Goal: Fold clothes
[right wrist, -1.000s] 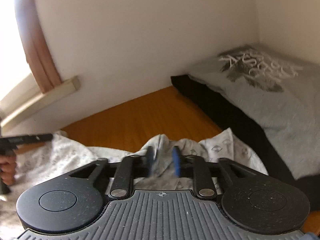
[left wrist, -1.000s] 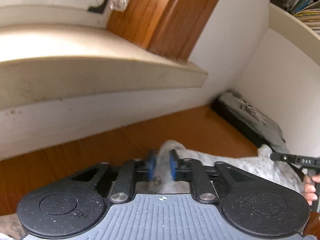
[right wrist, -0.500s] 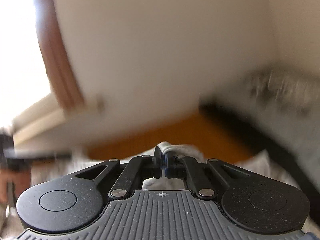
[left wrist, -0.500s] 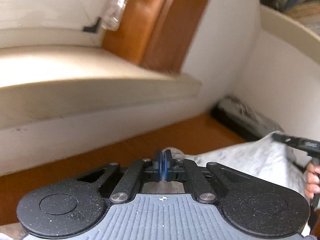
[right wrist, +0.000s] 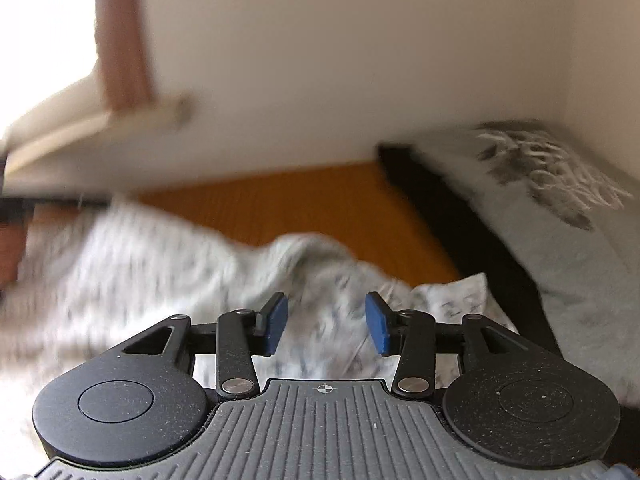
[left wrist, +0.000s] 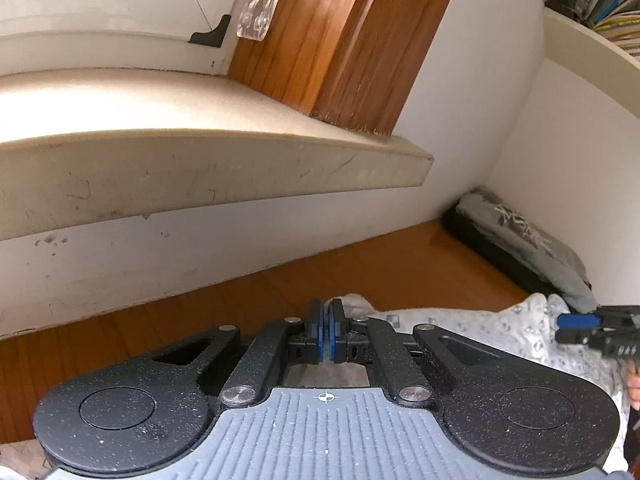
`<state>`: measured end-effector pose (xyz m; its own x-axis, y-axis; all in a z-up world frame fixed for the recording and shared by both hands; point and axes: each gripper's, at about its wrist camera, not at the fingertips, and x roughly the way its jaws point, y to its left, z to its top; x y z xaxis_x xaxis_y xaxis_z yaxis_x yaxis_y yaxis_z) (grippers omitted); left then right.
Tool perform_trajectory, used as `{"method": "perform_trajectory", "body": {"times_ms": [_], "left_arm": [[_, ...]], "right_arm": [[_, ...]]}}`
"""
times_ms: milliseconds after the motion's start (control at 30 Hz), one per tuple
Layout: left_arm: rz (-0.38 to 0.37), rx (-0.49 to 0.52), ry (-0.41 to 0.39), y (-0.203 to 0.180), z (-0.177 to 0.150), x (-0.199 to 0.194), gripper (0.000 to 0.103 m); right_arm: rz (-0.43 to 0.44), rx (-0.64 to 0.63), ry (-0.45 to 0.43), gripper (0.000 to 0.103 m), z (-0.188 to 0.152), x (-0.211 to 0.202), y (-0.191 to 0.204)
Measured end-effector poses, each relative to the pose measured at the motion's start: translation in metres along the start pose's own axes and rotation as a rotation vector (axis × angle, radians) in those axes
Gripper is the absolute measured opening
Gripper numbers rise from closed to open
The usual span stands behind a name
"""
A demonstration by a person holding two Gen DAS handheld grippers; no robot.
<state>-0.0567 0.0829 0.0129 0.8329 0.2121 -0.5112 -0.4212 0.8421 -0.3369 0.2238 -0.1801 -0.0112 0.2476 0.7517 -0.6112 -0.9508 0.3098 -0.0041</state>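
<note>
While left claw (left wrist: 326, 330) stays clamped on garment (left wrist: 460, 324), right claw (right wrist: 326, 322) has opened.

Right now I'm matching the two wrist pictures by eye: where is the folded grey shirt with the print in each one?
Left wrist: the grey shirt lies far right, in the wall corner, on a black garment.
Right wrist: it fills the right side, print uppermost.
Shared landmark: the white patterned cloth on the wooden floor, in front of the shirt.
</note>
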Motion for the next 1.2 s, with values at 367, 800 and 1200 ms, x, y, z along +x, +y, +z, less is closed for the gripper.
{"method": "perform_trajectory", "body": {"times_ms": [367,800,1200], "left_arm": [[-0.005,-0.005,0.013,0.002,-0.001,0.002,0.003],[-0.001,0.014,0.034,-0.002,-0.001,0.004,0.004],[-0.006,0.138,0.134,-0.011,-0.001,-0.001,0.012]], "right_arm": [[-0.201,-0.025,-0.024,0.016,0.019,0.042,0.006],[-0.031,0.169,-0.088,0.033,0.01,0.007,-0.003],[0.075,0.309,-0.045,0.02,0.003,0.019,0.014]]}}
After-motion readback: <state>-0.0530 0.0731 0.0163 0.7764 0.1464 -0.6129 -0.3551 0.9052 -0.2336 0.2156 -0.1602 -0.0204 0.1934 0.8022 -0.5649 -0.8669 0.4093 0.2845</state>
